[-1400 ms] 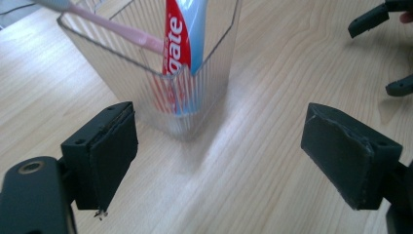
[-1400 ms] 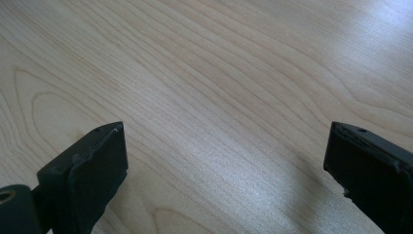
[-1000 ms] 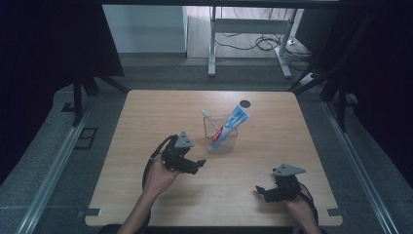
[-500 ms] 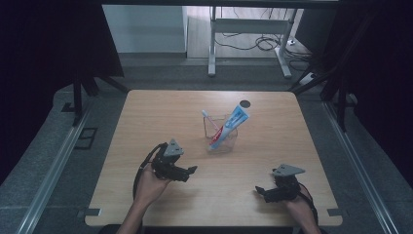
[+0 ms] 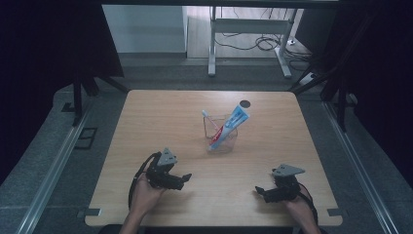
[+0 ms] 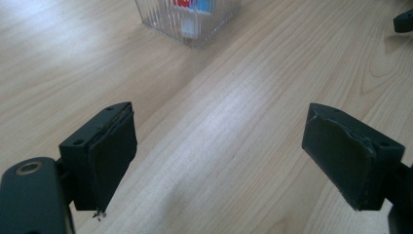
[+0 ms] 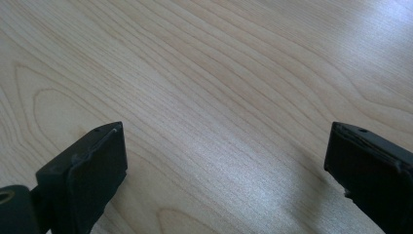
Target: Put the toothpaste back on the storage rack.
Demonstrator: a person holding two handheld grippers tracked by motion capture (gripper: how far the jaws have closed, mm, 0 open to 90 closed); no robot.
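Both jaws spread and empty: the left hand-held gripper (image 5: pixel 182 179) and right hand-held gripper (image 5: pixel 261 191) sit low at the near bench (image 5: pixel 146 117) edge, well apart from the clear cup (image 5: pixel 221 139) at mid-bench. Judged a parked pose; any approach should come level, since the leaning toothpaste tube (image 5: pixel 229 126) and toothbrush (image 5: pixel 209 122) could tip it. The left gripper view adds the cup's ribbed base (image 6: pixel 187 22); the high view alone shows its contents.

worktop (image 5: pixel 160 122): pale wood-grain, smooth, soft sheen | cup (image 5: pixel 225 138) at worktop centre: clear ribbed plastic, glossy | tube (image 5: pixel 229 126) in cup: glossy | left tongs (image 6: pixel 219 161): matt black, pad edges frayed | right tongs (image 7: pixel 226 173): matt black, rough-edged pads
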